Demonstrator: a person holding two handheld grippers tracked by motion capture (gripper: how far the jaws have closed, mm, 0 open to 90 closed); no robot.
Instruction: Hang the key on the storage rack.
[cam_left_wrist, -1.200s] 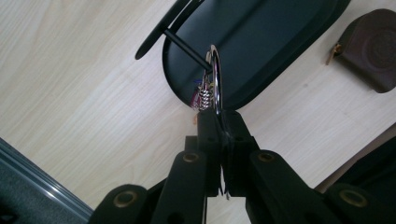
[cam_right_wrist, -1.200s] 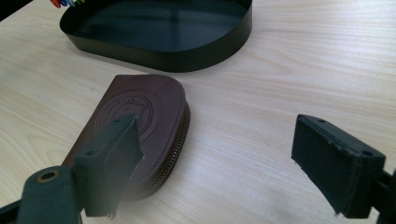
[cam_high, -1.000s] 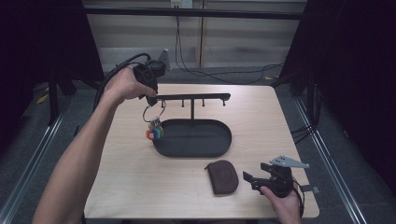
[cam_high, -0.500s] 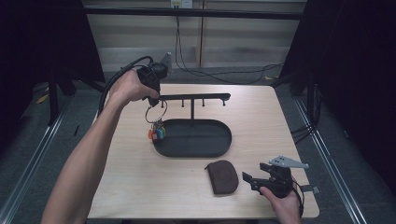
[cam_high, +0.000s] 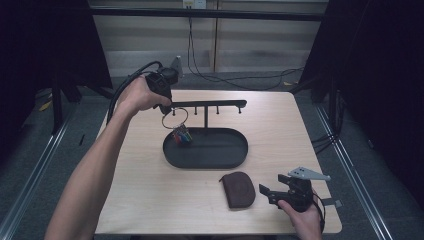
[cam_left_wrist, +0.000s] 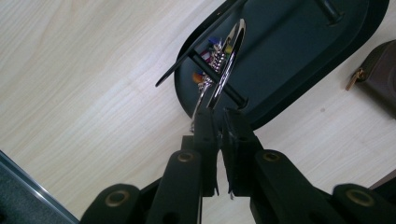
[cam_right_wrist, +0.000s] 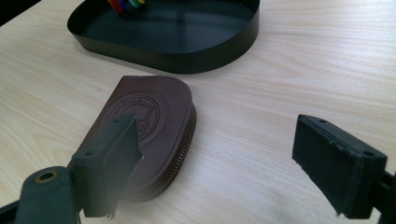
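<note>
My left gripper (cam_high: 165, 103) (cam_left_wrist: 219, 126) is shut on a silver key ring (cam_high: 174, 118) (cam_left_wrist: 224, 65) with coloured tags (cam_high: 181, 136) dangling from it. The ring hangs at the left end of the black rack bar (cam_high: 207, 104), above the left part of the oval black tray (cam_high: 225, 159) (cam_left_wrist: 299, 60). In the left gripper view a black peg (cam_left_wrist: 219, 79) crosses the ring; whether the ring is on it I cannot tell. My right gripper (cam_high: 270, 192) (cam_right_wrist: 224, 163) stands open just right of a brown zip pouch (cam_high: 238, 189) (cam_right_wrist: 149, 121), one finger (cam_right_wrist: 112, 154) over the pouch's edge.
The rack's post (cam_high: 205, 117) rises from the tray's middle, with several short pegs under the bar. The tray's front wall (cam_right_wrist: 187, 56) lies just beyond the pouch. The table's edges are close to my right gripper at the front right.
My left gripper has carried the key ring and its tags slightly to the right, along the bar's left end. The right gripper and the pouch have stayed put.
</note>
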